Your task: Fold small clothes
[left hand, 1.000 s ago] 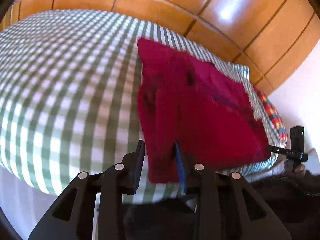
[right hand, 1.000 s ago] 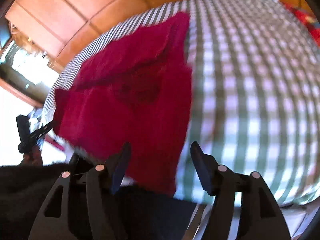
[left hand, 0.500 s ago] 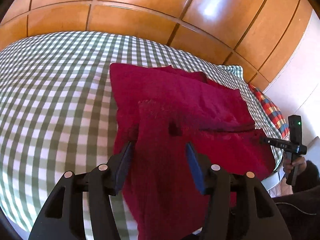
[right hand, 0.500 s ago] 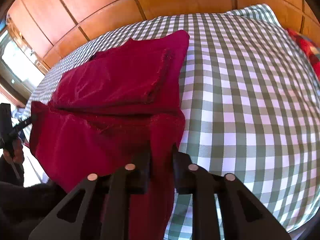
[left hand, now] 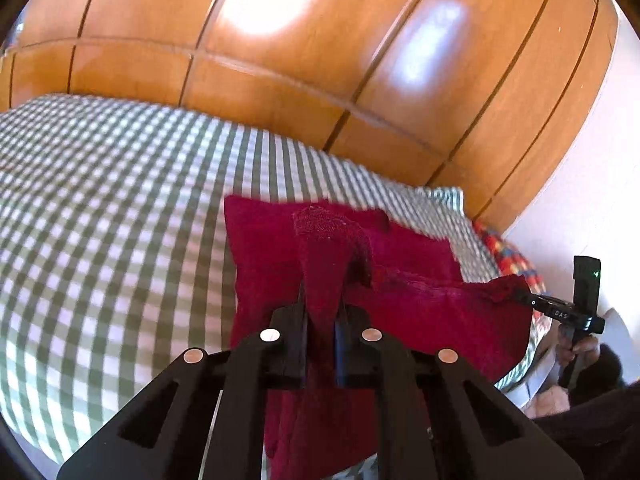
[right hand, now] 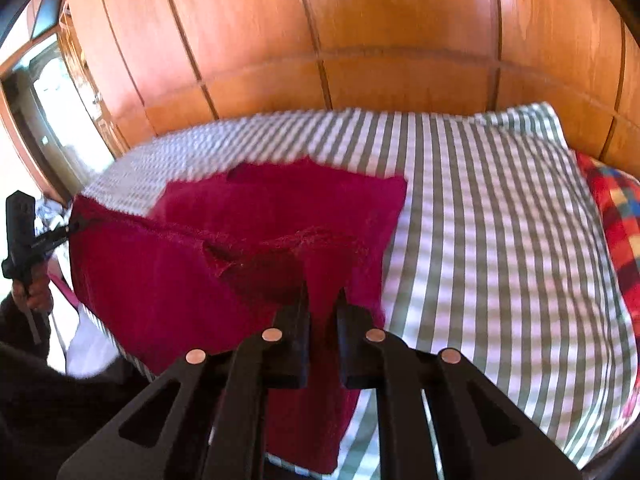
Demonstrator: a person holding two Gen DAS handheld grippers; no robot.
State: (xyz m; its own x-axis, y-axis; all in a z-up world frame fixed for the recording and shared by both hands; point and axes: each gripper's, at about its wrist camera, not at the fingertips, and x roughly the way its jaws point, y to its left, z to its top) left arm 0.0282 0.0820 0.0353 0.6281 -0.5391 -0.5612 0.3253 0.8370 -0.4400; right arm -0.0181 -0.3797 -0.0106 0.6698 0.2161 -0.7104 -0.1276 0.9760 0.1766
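Note:
A dark red garment (left hand: 420, 304) lies partly folded on the green-and-white checked bed (left hand: 100, 240). My left gripper (left hand: 322, 300) is shut on the garment's near left corner and holds it lifted off the bed. My right gripper (right hand: 322, 300) is shut on the near right corner of the red garment (right hand: 168, 272) and holds it up too. The near edge hangs stretched between the two grippers. The right gripper shows far right in the left wrist view (left hand: 576, 312); the left gripper shows far left in the right wrist view (right hand: 24, 232).
Wooden wall panels (left hand: 320, 60) stand behind the bed. A checked pillow (right hand: 520, 152) and a red, blue and yellow plaid cloth (right hand: 616, 208) lie at the bed's right end. A window or doorway (right hand: 52, 100) is at the left.
Both grippers closed on the near corners of the red garment, right first, then left, and lifted it. Both cameras now tilt up toward the wooden wall.

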